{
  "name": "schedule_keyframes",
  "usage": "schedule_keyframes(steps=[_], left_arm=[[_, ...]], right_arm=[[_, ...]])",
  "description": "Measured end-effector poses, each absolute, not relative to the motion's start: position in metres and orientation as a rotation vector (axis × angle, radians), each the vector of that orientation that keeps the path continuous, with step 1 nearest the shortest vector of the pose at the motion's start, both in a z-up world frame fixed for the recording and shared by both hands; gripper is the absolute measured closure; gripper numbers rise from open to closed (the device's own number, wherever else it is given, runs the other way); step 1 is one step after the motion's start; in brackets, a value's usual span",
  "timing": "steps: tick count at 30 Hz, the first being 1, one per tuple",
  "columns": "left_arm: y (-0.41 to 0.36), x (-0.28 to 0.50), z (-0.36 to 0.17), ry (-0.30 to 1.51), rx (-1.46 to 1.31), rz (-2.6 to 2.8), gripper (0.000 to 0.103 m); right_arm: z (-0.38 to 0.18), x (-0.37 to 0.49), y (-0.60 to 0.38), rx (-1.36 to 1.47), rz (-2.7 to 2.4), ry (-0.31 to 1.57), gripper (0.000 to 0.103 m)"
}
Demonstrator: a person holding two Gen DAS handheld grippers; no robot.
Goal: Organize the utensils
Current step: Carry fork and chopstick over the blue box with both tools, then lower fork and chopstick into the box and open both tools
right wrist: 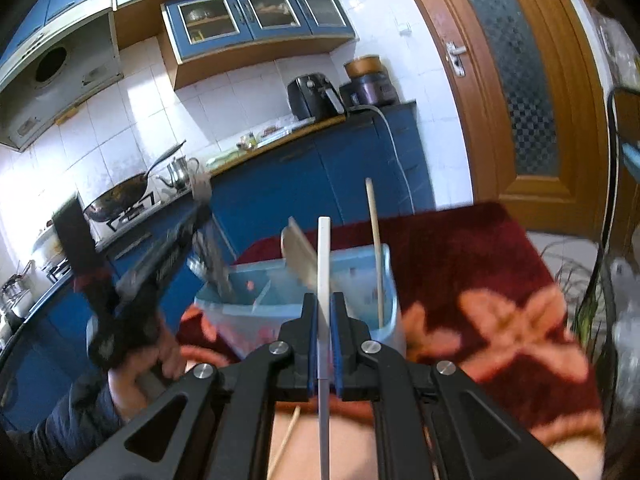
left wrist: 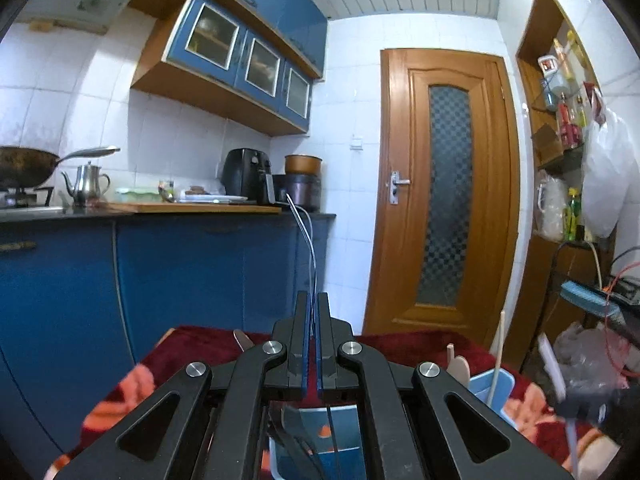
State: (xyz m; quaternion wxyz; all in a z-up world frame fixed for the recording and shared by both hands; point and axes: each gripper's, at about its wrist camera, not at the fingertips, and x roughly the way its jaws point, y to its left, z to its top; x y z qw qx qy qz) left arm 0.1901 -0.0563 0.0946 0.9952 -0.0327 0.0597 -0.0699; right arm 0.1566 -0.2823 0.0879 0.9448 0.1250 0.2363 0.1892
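Left wrist view
- Left gripper [left wrist: 313, 300]: lower centre of the frame, pointing nearly level toward the blue kitchen cabinets; fingers [left wrist: 301, 320] clenched on a thin metal utensil.
- Thin metal utensil [left wrist: 307, 232]: pinched edge-on between the blue pads, rising from the fingertips and curving up and left to the middle of the frame; what kind it is cannot be told.
- Light blue organizer bin [left wrist: 490, 390]: lower right, on the red flowered cloth [left wrist: 192, 344], below and right of the fingers; more of it shows through the gap under the gripper.
- Wooden stick [left wrist: 498, 356]: stands upright in the bin, well right of the fingers.
- Wooden spatula [left wrist: 460, 366]: just left of the stick, at the bin's rim.
- Right gripper [left wrist: 576, 408]: blurred at the lower right edge.

Right wrist view
- Right gripper [right wrist: 325, 312]: lower centre; fingers [right wrist: 310, 328] clenched on a white utensil handle.
- White utensil handle [right wrist: 323, 264]: held upright between the pads, running past them both above and below, in front of the bin.
- Light blue organizer bin [right wrist: 224, 312]: centre, just beyond the fingertips, with inner dividers.
- Wooden stick [right wrist: 375, 248]: upright in the bin's right part, right of the fingers.
- Wooden spatula [right wrist: 298, 252]: leaning in the bin, just left of the white handle.
- Left gripper [right wrist: 208, 240]: blurred at left, held by a hand [right wrist: 132, 380], over the bin's left part.
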Motion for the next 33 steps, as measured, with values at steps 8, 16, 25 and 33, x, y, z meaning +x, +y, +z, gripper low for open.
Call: schedule_keyframes(steps=[8, 16, 25, 33], left_arm=[[-0.054, 0.188, 0.094, 0.114, -0.076, -0.156, 0.101], [-0.049, 0.188, 0.094, 0.118, -0.098, -0.161, 0.102], [-0.049, 0.187, 0.095, 0.116, -0.104, -0.184, 0.101], [-0.052, 0.183, 0.095, 0.137, -0.106, -0.205, 0.095]], right_arm=[[0.108, 0.194, -0.266, 0.193, 0.302, 0.284, 0.095], [0.099, 0.214, -0.250, 0.109, 0.217, 0.201, 0.095], [0.078, 0.214, -0.253, 0.141, 0.241, 0.274, 0.090], [0.085, 0.195, -0.254, 0.135, 0.257, 0.274, 0.079]])
